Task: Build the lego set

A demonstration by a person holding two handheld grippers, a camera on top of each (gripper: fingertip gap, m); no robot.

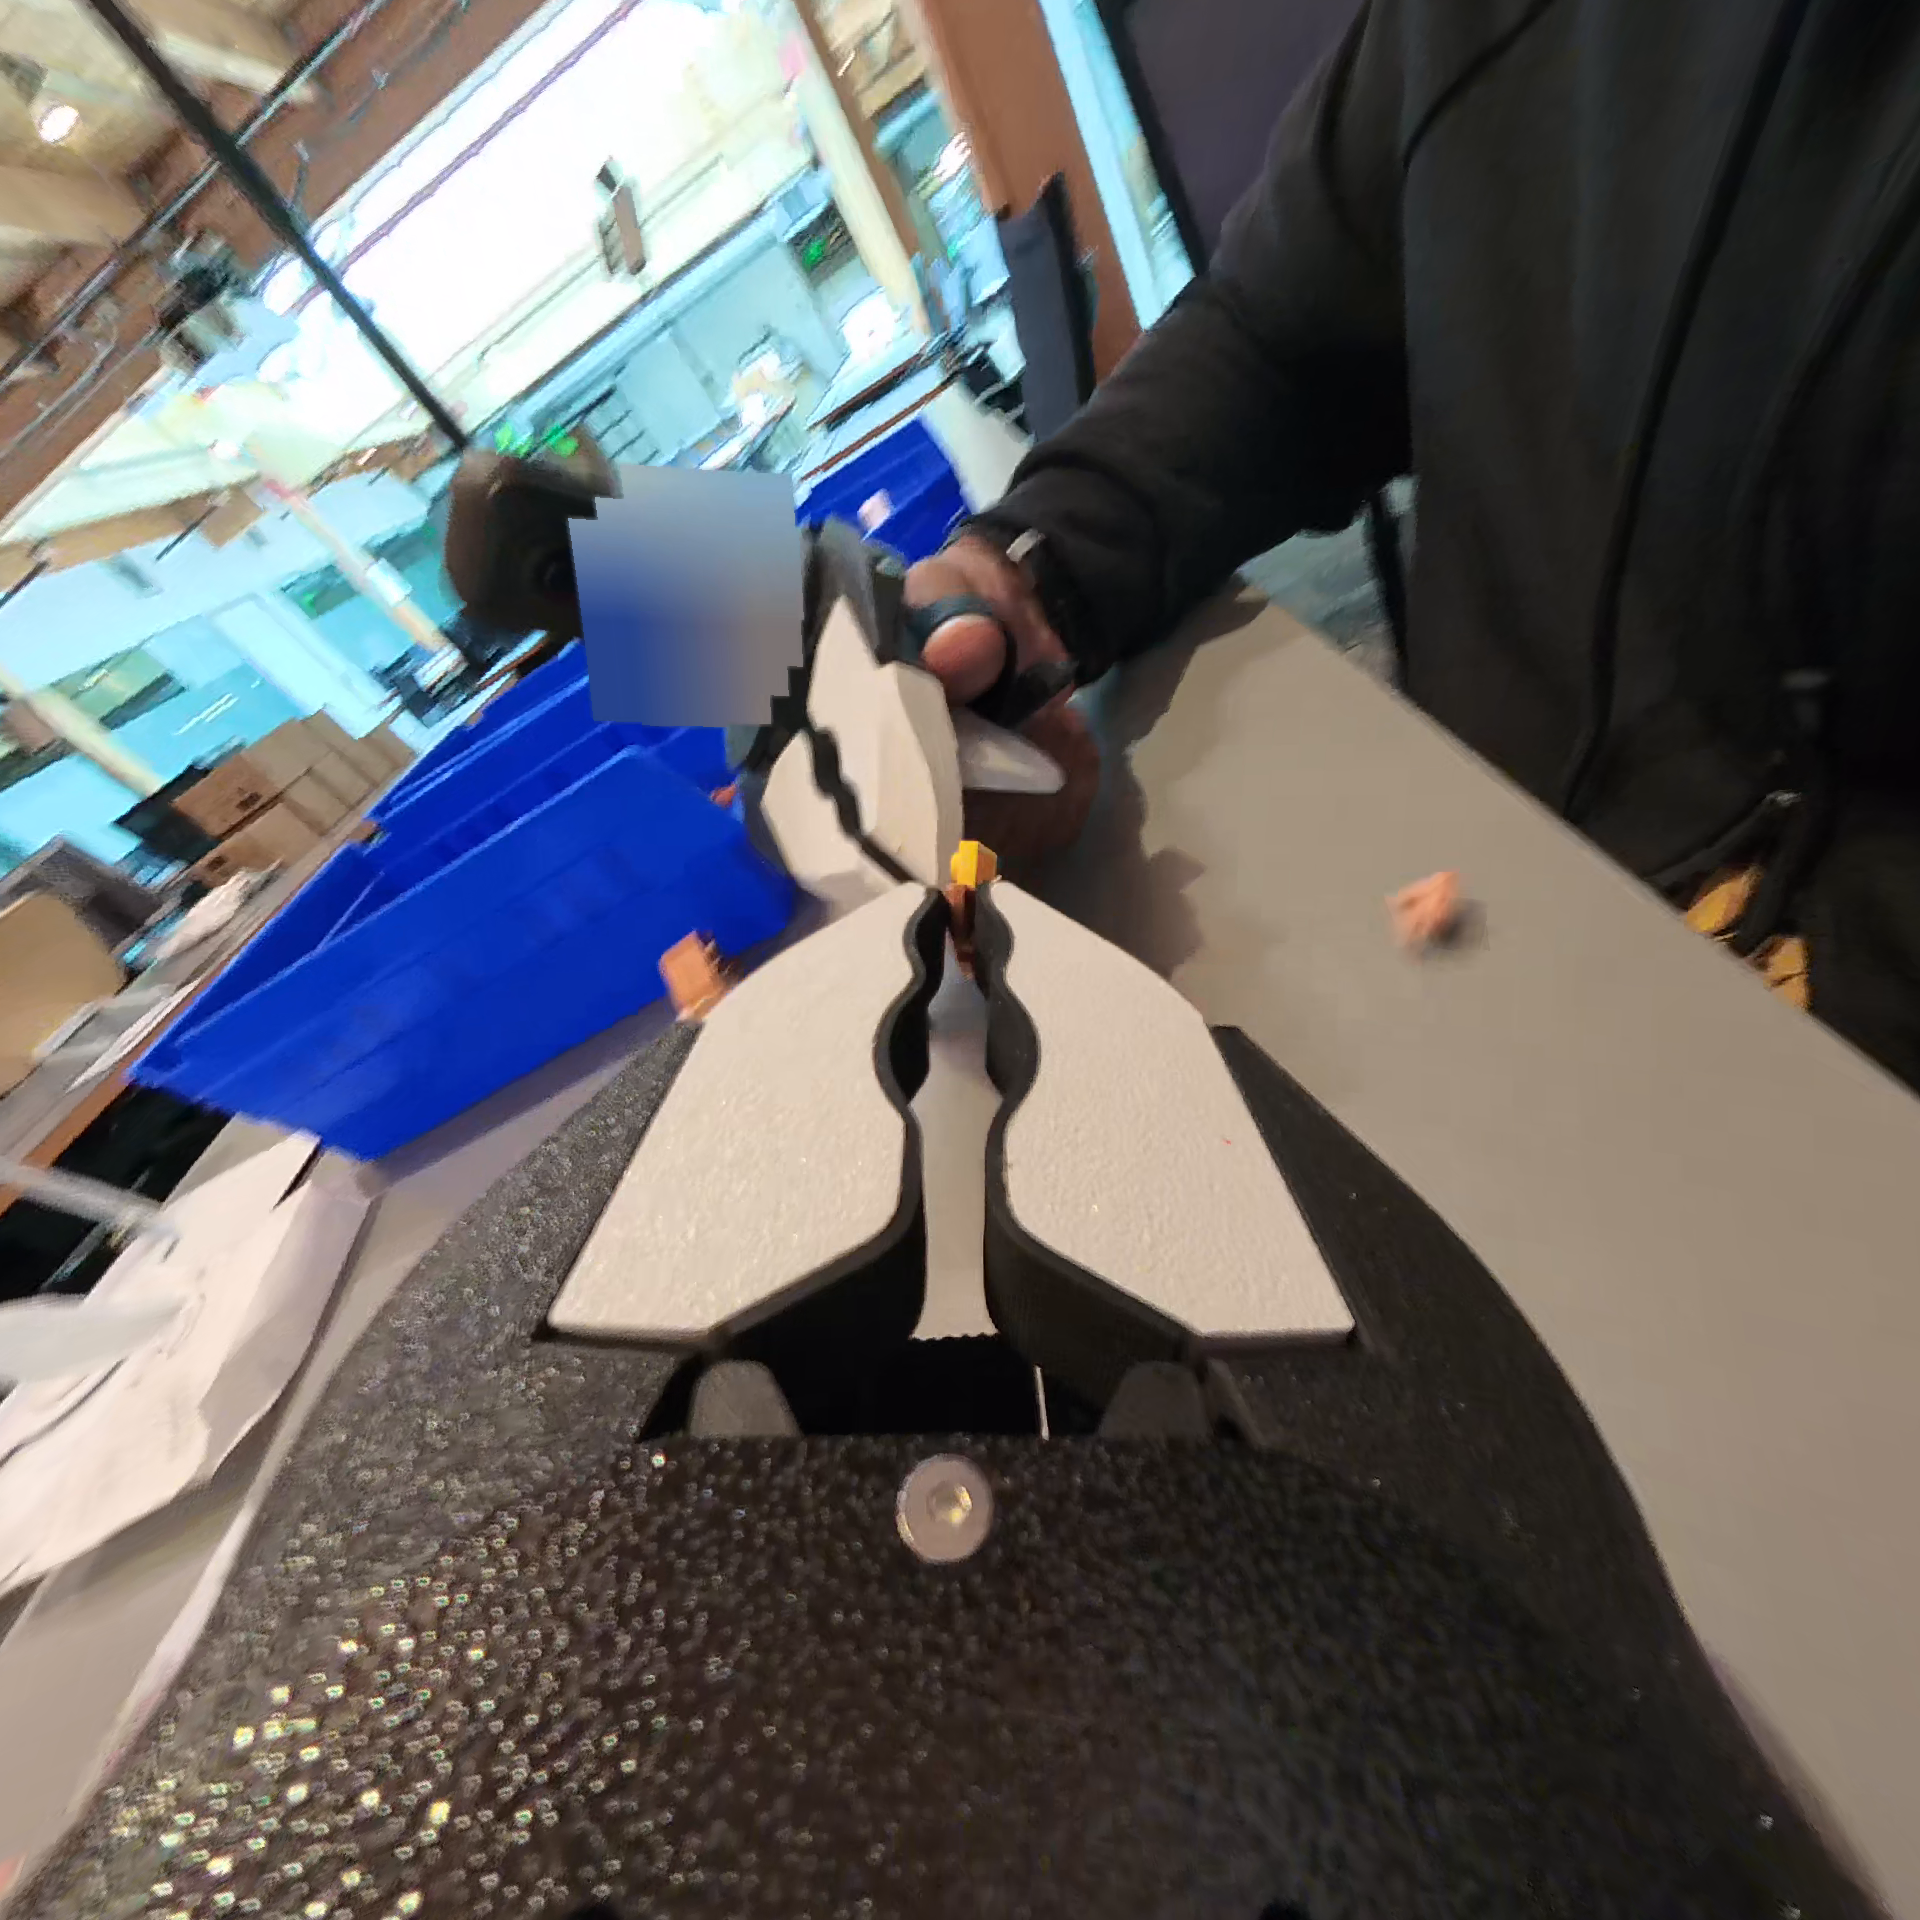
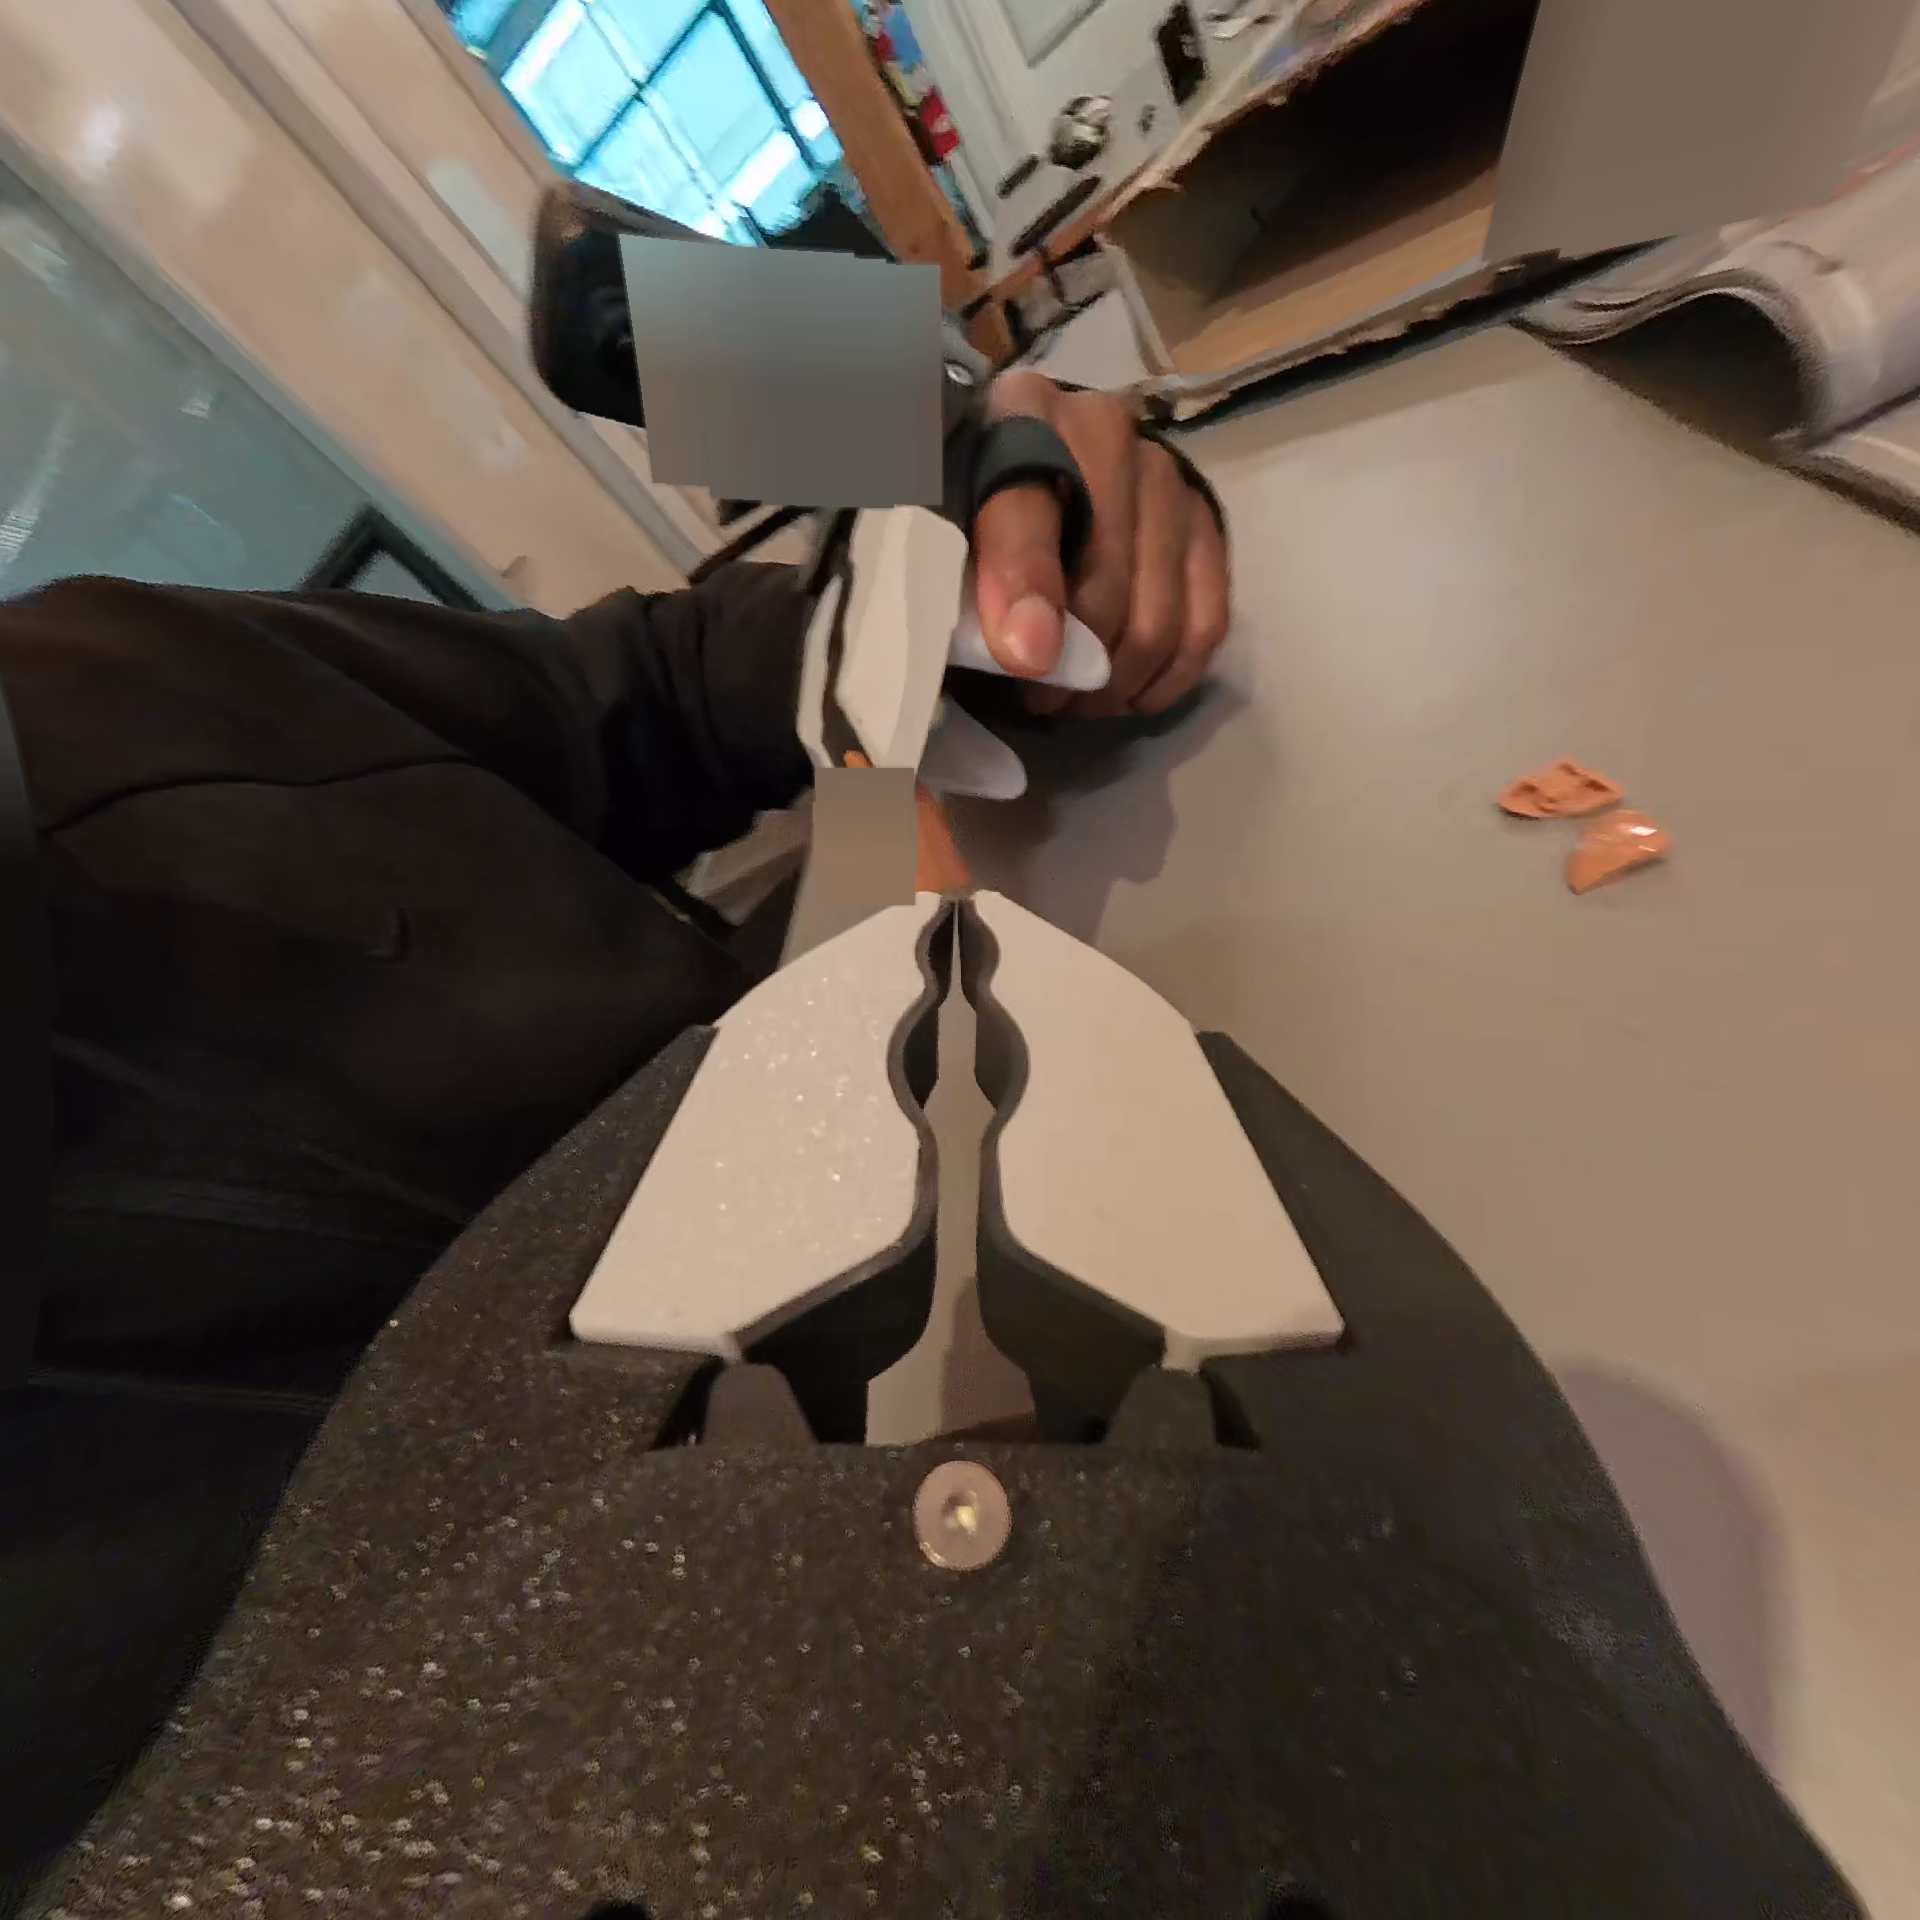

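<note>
While both of your hands hold the tools above the grey table (image 1: 1351, 831), the two sets of fingertips meet almost nose to nose over its middle. Your left gripper (image 1: 961, 914) is clenched on a small piece, orange-brown in the gap and yellow where it pokes out past the tips (image 1: 971, 860); both dark pads press against its sides. Your right gripper (image 2: 954, 914) has its fingers drawn fully together, with no gap showing at the tips. Something orange (image 2: 940, 857) sits right at those tips, but a blurred patch covers most of it, so you cannot tell from here whether the pads pinch it or only touch it. In the left wrist view the right gripper's tips come down just beside the yellow end of the held piece.

Your right hand (image 1: 977, 634) grips its handle with a thumb through the black loop, and your left hand (image 2: 1101, 561) does the same, knuckles close to the table. Two loose orange fragments (image 2: 1579, 821) lie well apart from the grippers on the bare table. Blue plastic bins (image 1: 499, 935) stand along the far edge, with a small orange-brown block (image 1: 691, 977) just in front of them, and crumpled white paper (image 1: 156, 1351) lies near your left tool's body.
</note>
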